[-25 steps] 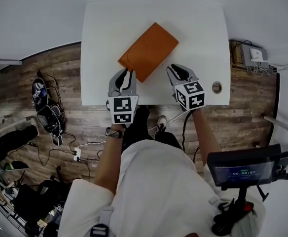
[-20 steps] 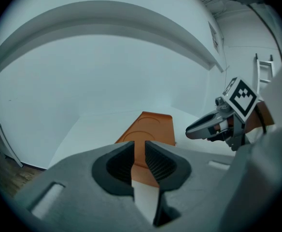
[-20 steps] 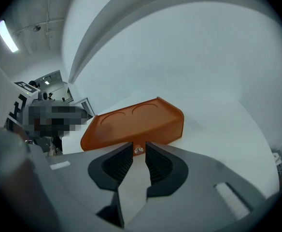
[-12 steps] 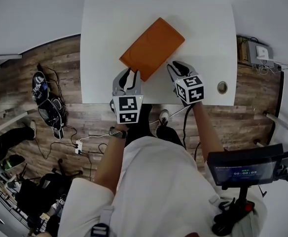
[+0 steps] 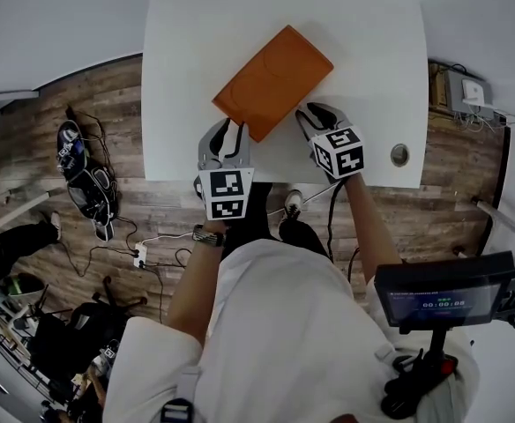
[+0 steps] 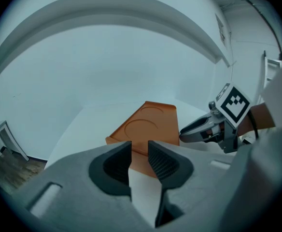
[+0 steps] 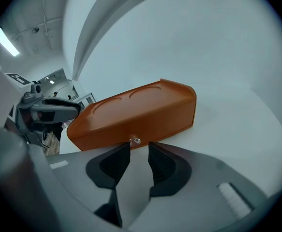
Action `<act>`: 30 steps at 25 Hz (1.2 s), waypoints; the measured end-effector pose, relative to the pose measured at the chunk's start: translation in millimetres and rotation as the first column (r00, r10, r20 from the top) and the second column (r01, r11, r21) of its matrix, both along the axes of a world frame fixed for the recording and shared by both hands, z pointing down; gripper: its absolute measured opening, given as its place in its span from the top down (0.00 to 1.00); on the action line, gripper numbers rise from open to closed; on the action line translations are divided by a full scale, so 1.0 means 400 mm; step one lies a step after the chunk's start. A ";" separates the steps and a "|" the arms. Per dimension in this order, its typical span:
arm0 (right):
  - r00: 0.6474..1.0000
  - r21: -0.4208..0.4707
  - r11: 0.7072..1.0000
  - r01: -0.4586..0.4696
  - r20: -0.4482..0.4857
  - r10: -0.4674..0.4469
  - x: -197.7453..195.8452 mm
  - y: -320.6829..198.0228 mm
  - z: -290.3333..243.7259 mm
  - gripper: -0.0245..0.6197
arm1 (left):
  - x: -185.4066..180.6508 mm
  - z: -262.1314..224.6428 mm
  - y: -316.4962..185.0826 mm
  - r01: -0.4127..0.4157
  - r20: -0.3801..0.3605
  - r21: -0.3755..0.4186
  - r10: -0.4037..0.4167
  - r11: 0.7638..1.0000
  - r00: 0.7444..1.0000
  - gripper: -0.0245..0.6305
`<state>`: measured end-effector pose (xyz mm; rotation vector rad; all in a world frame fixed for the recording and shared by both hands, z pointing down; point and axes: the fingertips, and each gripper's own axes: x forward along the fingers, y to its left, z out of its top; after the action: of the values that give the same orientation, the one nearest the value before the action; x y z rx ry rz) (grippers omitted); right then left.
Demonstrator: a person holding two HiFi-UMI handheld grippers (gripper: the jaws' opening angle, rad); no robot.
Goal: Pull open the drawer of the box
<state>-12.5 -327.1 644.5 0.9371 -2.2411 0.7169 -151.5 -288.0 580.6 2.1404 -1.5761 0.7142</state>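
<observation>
Table (image 5: 187, 77): white, carries the box (image 5: 273, 82), which is orange, flat and lies diagonally. Left gripper (image 6: 139, 146): at the box's near corner, jaws apart, have just been opening, nothing between the pads. Right gripper (image 7: 139, 149): faces the box's long side, jaws apart, have just been opening, nothing clamped. Clear knob (image 7: 134, 139): on that long side, just ahead of the right jaw tips.

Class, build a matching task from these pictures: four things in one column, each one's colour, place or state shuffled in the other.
1 box
2 knob
3 left gripper
4 right gripper

A clear, on the box's side
B open, facing the knob
C orange, on the white table
D open, at the box's near end

Pairs: 1-C, 2-A, 3-D, 4-B.
Both grippers' fingers have just been opening; nothing sits between them.
</observation>
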 end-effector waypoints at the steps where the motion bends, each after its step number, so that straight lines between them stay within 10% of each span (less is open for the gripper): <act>1: 1.000 0.004 1.000 0.014 0.001 -0.014 -0.004 0.000 -0.001 0.77 | -0.003 0.000 0.000 0.001 0.002 0.001 -0.001 1.000 1.000 0.80; 30: 0.999 -0.001 0.999 0.052 -0.004 -0.052 -0.007 0.024 0.013 0.85 | -0.011 0.005 -0.005 0.016 0.029 0.003 -0.016 1.000 0.999 0.81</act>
<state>-15.4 -317.5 649.9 0.8760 -2.2525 0.6921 -155.9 -290.2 582.4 2.1262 -1.6080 0.7415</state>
